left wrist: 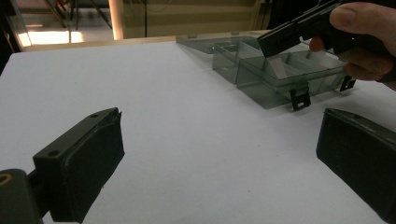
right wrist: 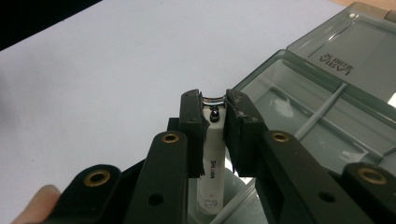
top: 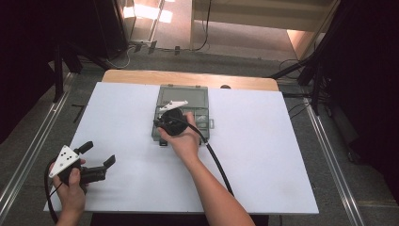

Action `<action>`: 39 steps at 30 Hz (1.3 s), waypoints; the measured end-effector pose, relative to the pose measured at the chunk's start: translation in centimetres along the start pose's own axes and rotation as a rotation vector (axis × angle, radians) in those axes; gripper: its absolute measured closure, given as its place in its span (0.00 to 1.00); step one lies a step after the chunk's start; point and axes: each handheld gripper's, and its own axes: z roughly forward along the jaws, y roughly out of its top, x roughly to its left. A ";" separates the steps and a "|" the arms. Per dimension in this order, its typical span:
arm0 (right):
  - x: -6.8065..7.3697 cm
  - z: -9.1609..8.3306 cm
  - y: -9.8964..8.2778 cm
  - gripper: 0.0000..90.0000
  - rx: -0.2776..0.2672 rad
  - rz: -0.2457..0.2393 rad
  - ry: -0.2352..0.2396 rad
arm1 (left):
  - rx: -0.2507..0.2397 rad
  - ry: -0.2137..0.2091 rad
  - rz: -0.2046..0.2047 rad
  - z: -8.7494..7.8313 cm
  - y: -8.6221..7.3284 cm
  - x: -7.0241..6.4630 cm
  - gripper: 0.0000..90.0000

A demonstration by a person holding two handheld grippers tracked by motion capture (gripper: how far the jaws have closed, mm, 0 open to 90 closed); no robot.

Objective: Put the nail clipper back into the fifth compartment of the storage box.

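So your bench (top: 263,155) is a white sheet over a wood top, with a strip of wood peeking out at the far edge. Around it there's grey floor, metal rails running down both sides, dark stands and curtains left and right, and a bright patch of light on the floor at the back.

Far left, your left hand-held gripper (top: 99,154) sits over the near-left corner of the bench, jaws spread wide with nothing between them. In the left gripper view it's just bare white sheet between the two black pads (left wrist: 93,163).

Moving right to the middle: one box (top: 165,128), smoky clear plastic, lid flipped open toward the far side and lying flat. It's split into several compartments by dividers, and there are two black latches on its near edge. I can't count the compartments for sure from here.

Your right hand-held gripper (right wrist: 215,108) is right over the box, pointing down into it. It's pinched nearly closed on one nail clipper (right wrist: 211,163), white body with a metal tip, gripped near the tip and held roughly in line with the jaws. The clipper's lower end hangs over a compartment at the near-left part of the box; I can't tell if it's touching the bottom.

Count: two grippers, one box, one clipper.
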 end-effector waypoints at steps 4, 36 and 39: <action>-0.2 0.2 -0.2 0.86 0.012 0.001 0.011 | 0.002 0.000 0.003 0.0 0.0 0.0 0.00; -2.3 -7.9 -3.5 0.00 -0.169 0.035 0.001 | 0.014 0.006 0.017 0.1 0.0 -0.1 0.00; -2.5 -8.7 -4.1 0.00 -0.175 0.033 -0.003 | 0.013 0.008 0.018 0.1 0.0 -0.1 0.00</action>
